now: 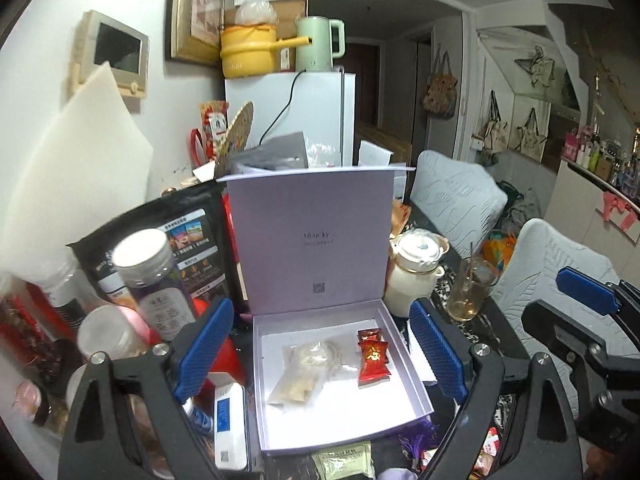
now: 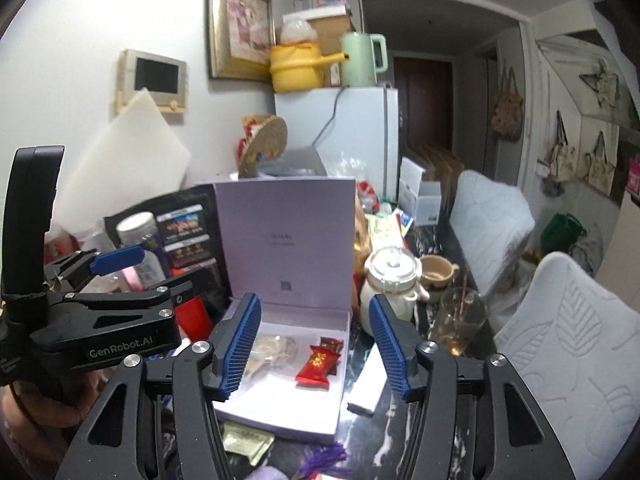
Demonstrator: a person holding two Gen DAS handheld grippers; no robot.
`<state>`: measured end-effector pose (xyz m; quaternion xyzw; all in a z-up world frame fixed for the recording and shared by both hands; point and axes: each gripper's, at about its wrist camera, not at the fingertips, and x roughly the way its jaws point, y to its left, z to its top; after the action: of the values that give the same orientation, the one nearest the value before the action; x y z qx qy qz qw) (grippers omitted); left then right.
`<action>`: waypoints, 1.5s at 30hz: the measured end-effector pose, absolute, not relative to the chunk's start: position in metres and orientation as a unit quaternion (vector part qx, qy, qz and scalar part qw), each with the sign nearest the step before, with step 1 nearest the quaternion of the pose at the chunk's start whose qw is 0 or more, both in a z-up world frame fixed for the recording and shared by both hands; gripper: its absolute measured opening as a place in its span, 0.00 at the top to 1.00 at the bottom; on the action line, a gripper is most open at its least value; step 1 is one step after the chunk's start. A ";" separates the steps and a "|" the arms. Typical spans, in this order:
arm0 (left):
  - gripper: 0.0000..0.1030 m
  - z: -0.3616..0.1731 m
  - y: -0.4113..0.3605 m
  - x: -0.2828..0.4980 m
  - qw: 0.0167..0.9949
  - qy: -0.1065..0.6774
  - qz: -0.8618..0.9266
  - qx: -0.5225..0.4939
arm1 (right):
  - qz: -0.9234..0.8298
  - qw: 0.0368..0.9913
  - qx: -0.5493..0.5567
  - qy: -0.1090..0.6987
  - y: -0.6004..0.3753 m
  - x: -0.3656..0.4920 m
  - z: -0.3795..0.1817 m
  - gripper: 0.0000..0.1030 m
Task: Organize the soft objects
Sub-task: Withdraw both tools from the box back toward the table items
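A pale lilac gift box (image 1: pixel 416 380) (image 2: pixel 340 408) lies on the dark table with its lid standing upright behind it. Inside lie two red snack packets (image 1: pixel 373 355) (image 2: pixel 319 363) at the right and a clear bag of pale pieces (image 1: pixel 308 368) (image 2: pixel 272 350) at the left. My left gripper (image 1: pixel 320 356) hangs open above the box with nothing between its blue pads. My right gripper (image 2: pixel 314 346) also stands open and empty above the box. In the right wrist view the left gripper (image 2: pixel 116 264) shows at the left edge. A green sachet (image 1: pixel 344 460) (image 2: pixel 246 442) lies before the box.
Jars, a black snack bag (image 1: pixel 168 240) and a white plastic bottle (image 1: pixel 148 272) crowd the left. A cream teapot (image 1: pixel 414 272) (image 2: pixel 394 280) and a glass of tea (image 1: pixel 470 288) (image 2: pixel 460 320) stand right of the box. White cushioned chairs (image 2: pixel 560 340) line the right side.
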<state>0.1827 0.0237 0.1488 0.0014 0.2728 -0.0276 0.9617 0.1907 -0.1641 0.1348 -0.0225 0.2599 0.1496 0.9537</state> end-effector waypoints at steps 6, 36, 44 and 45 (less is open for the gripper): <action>0.00 0.160 0.020 0.148 0.967 0.251 -0.032 0.013 | 0.154 0.960 -0.024 0.230 -0.168 0.151 0.151 0.24; 0.00 0.108 0.010 0.027 0.957 0.272 -0.098 0.021 | 0.140 0.964 -0.005 0.228 -0.181 0.015 0.102 0.17; 0.00 0.076 0.002 0.018 0.945 0.306 -0.115 0.028 | 0.132 0.957 0.011 0.257 -0.191 -0.003 0.064 0.17; 0.00 0.072 0.001 0.017 0.943 0.309 -0.117 0.028 | 0.129 0.957 0.011 0.259 -0.192 -0.005 0.061 0.17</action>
<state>0.0174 0.0008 0.0721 0.0278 0.3094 -0.1172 0.9433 -0.0049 -0.1916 0.0608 0.0109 0.2595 0.1294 0.9570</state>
